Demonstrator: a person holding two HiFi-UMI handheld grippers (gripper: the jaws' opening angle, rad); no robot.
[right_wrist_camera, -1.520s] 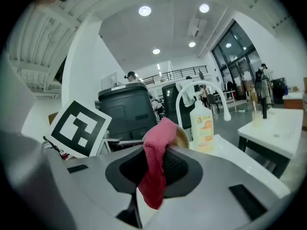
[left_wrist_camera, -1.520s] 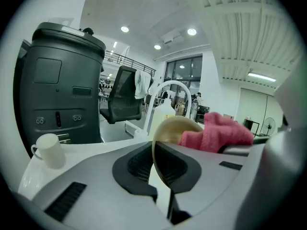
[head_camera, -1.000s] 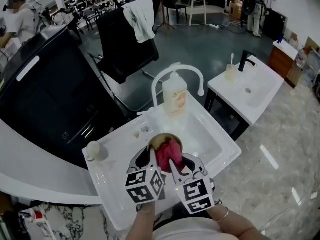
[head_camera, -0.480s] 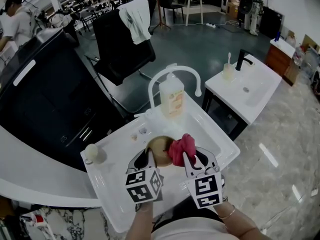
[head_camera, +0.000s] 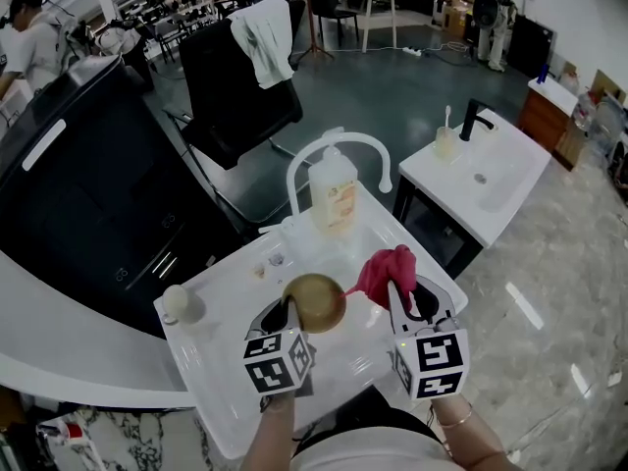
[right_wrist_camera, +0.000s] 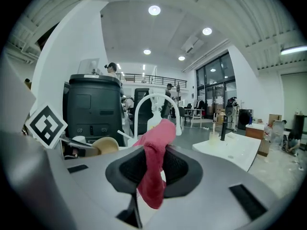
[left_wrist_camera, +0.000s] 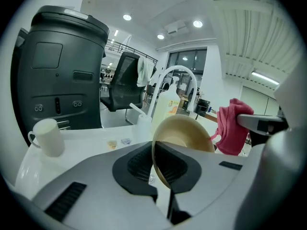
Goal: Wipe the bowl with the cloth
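Observation:
A tan bowl (head_camera: 314, 302) hangs on edge over the white sink (head_camera: 432, 292), my left gripper (head_camera: 291, 315) shut on its rim. In the left gripper view the bowl (left_wrist_camera: 187, 131) stands upright with its rim wedged between the jaws (left_wrist_camera: 156, 152). My right gripper (head_camera: 400, 298) is shut on a red cloth (head_camera: 386, 270), a short way right of the bowl and not touching it. In the right gripper view the cloth (right_wrist_camera: 156, 145) bunches above the closed jaws and droops below them, and the bowl (right_wrist_camera: 105, 144) sits at the left.
A soap bottle (head_camera: 334, 190) and a curved white faucet (head_camera: 339, 147) stand behind the basin. A white cup (head_camera: 175, 302) sits on the counter at the left. A second washstand (head_camera: 481, 180) is off to the right. A black chair (head_camera: 245, 77) and a dark machine (head_camera: 88, 184) lie beyond.
My right gripper has carried the red cloth out of the bowl and off to the right. The bowl's inside, covered by the cloth before, is now bare. The left gripper sank slightly with the bowl.

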